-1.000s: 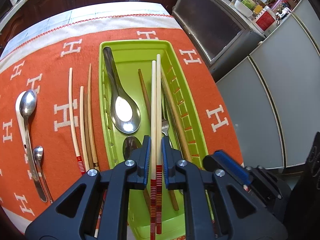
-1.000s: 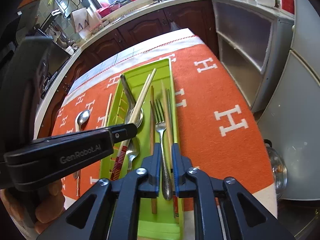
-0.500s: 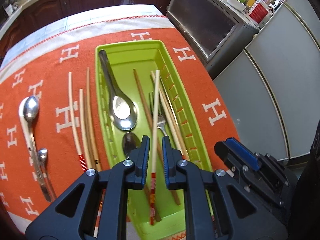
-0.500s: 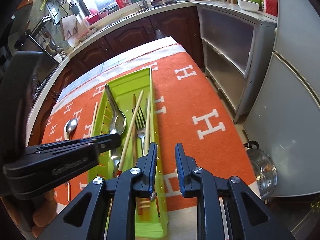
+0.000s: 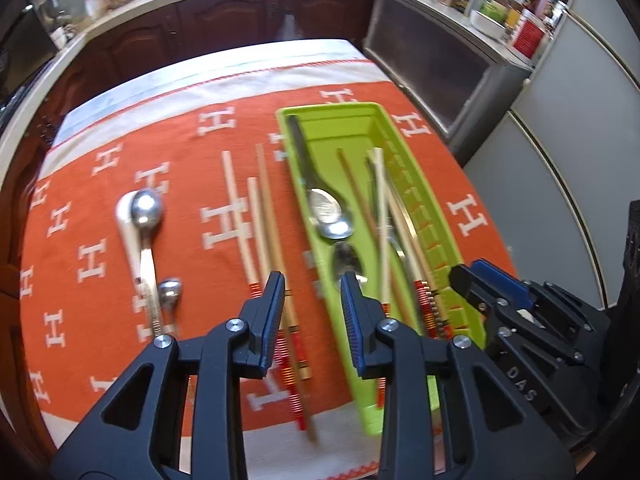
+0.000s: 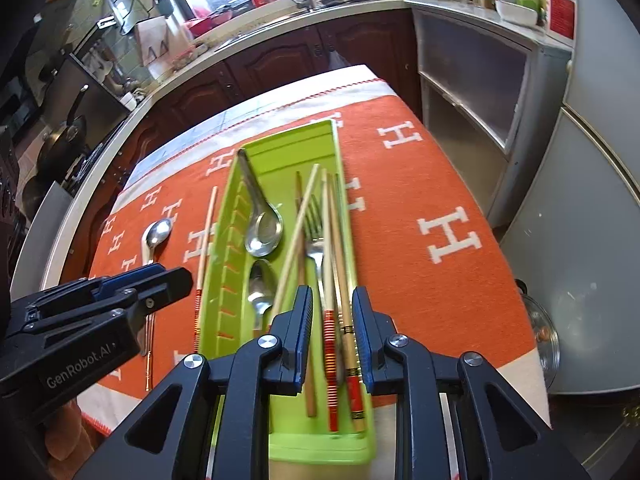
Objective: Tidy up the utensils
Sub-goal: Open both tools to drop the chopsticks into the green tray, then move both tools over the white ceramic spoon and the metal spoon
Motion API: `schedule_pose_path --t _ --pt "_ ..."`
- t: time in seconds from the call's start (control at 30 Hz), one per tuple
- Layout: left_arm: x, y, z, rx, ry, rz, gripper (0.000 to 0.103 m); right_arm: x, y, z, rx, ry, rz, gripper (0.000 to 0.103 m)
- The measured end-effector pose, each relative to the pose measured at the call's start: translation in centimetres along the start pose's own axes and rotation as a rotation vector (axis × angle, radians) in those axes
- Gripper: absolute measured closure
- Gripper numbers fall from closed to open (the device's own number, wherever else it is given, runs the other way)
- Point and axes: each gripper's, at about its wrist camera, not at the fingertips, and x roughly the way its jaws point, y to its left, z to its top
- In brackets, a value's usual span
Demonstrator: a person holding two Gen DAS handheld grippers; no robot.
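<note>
A green tray [image 5: 328, 111] [image 6: 292, 148] on the orange cloth holds a large metal spoon [image 5: 329, 213], a small spoon [image 6: 261, 280], a fork [image 6: 314, 232] and several chopsticks [image 6: 333, 240]. My left gripper [image 5: 312, 285] hovers over the tray's left wall and the cloth beside it. Its jaws are opening with nothing between them. Three loose chopsticks [image 5: 260, 220] lie on the cloth just left of it. My right gripper [image 6: 332, 296] hangs above the tray's near end over the striped chopstick ends, its jaws opening and pressing on nothing.
Farther left on the cloth lie a white spoon with a metal spoon [image 5: 141, 210] in it and a small spoon [image 5: 170, 291]. The table's right edge drops to grey cabinets [image 5: 560, 160]. Dark kitchen cabinets stand beyond the far end.
The left gripper let go of its two chopsticks into the tray, then lifted and moved left. The right gripper let go of the fork handle and its jaws widened.
</note>
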Motion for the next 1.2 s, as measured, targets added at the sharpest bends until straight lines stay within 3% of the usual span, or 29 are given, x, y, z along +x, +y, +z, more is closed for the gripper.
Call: schedule_pose_path --t 0.33,0.6,0.87,1.2 --pt "-1.9 5.3 -1.4 -0.073 -0.068 0.088 0.077 -0.7 3.7 0.1 -0.074 -0.004 0.019 0.077" --pt "-2.1 10.9 -2.6 -0.176 -0.068 0.137 0.077 -0.8 7.2 1.2 -0.147 0.001 0.035 0.075" --pt "-2.7 17.4 -3.6 -0.298 -0.073 0.199 0.077 -0.8 13.8 3.1 -0.306 -0.029 0.063 0.069" --pt "-1.8 24.2 -3.1 -0.385 -0.073 0.277 0.077 3.3 21.8 5.8 -0.356 0.033 0.165 0.069"
